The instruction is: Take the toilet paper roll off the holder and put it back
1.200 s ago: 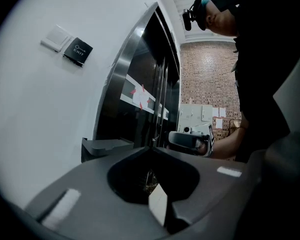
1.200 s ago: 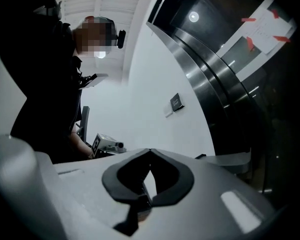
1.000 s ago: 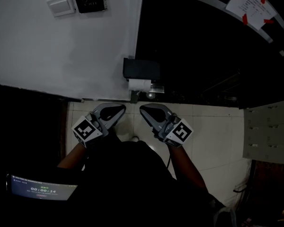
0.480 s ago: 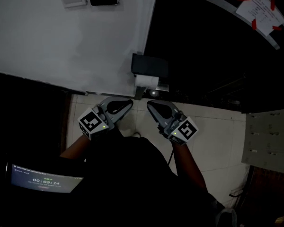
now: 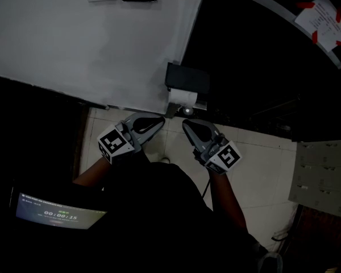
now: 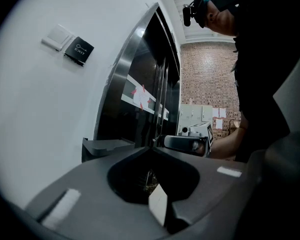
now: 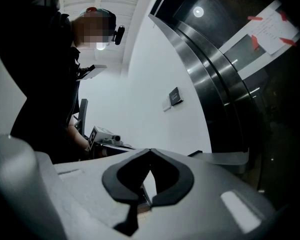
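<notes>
Two clenched, empty tools flank the job. The left hand-held gripper [image 5: 158, 120] sits below-left of the holder [image 5: 187, 77], where the toilet paper roll [image 5: 182, 98] hangs under the cover, and the right hand-held gripper [image 5: 187, 125] sits just below it. The roll may be due off or already back. Any grasp needs the jaws spread first. A screen [image 5: 59, 214] glows far below-left of the holder, and a dark panel [image 5: 261, 56] crowds its right.

Toilet paper roll [image 5: 182, 99] half hidden under holder cover [image 5: 187, 79] — taped note [image 5: 325, 17] cut by the edge.
</notes>
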The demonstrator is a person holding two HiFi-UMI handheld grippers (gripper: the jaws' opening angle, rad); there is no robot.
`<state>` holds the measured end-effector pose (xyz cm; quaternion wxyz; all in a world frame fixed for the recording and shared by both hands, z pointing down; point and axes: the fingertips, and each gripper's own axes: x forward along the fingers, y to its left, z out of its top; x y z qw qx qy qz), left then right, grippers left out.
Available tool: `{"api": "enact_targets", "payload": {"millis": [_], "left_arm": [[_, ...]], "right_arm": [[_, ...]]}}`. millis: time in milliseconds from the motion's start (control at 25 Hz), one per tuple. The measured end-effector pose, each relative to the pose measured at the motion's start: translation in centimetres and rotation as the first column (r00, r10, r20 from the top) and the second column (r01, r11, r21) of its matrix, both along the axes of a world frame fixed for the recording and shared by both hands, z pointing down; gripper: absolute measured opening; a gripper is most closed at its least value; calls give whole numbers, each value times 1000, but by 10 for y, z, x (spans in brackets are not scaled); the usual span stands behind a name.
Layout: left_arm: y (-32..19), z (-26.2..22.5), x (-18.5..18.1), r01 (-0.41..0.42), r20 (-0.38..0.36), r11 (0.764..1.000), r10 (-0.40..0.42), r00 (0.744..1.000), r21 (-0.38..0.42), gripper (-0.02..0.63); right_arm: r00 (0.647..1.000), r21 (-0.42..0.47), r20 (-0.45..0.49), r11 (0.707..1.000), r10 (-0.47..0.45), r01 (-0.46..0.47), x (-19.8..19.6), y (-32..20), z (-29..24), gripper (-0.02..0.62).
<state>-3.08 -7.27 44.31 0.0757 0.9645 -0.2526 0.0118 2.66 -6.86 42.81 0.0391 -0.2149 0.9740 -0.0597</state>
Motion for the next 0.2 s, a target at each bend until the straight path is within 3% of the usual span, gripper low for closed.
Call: {"api": "enact_targets", "payload": {"millis": [200], "left_arm": [[-3,-2,0,4,2,1000,-4,1000,4,3]], "right_arm": [[1000,-4,1,1000,-11,11,-2,0,0,0]]}}
